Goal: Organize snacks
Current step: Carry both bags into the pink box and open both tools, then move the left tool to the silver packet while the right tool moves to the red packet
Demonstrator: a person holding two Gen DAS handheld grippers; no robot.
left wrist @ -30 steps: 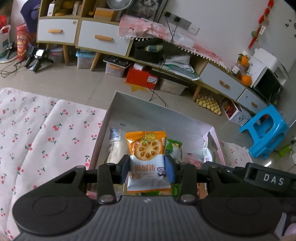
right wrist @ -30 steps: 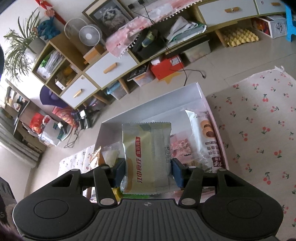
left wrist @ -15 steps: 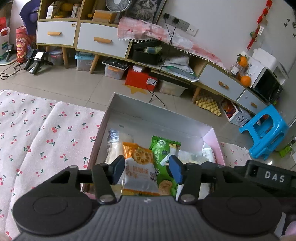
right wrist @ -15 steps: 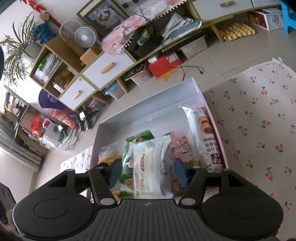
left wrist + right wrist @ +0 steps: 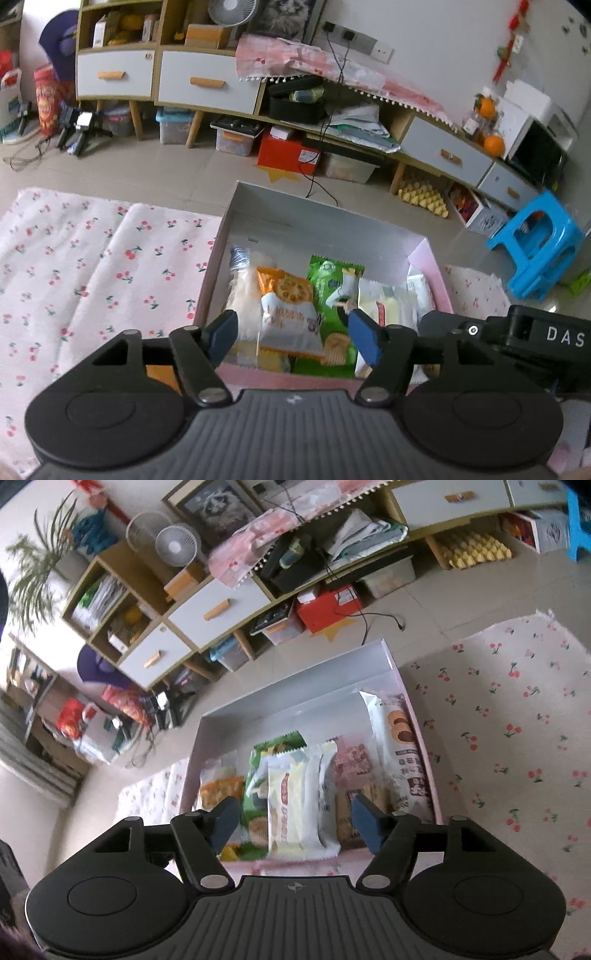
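A pink box (image 5: 321, 225) with white inner walls lies on the floor and holds several snack packets. In the left wrist view the orange cracker packet (image 5: 288, 314) lies in it beside a green packet (image 5: 330, 284) and a clear bag (image 5: 240, 291). My left gripper (image 5: 293, 338) is open and empty above the box's near edge. In the right wrist view the box (image 5: 295, 701) shows a pale yellow-white packet (image 5: 291, 805) leaning on the green packet (image 5: 275, 746). My right gripper (image 5: 295, 821) is open and empty over it.
Cherry-print cloth lies left of the box (image 5: 92, 266) and right of it (image 5: 509, 720). A long cabinet with drawers (image 5: 207, 81) stands along the far wall. A blue stool (image 5: 535, 243) stands at the right. My right gripper's body (image 5: 517, 343) sits close beside the left.
Both grippers have opened and let their packets go. The orange cracker packet and the pale packet now lie in the box. Both grippers have pulled back a little.
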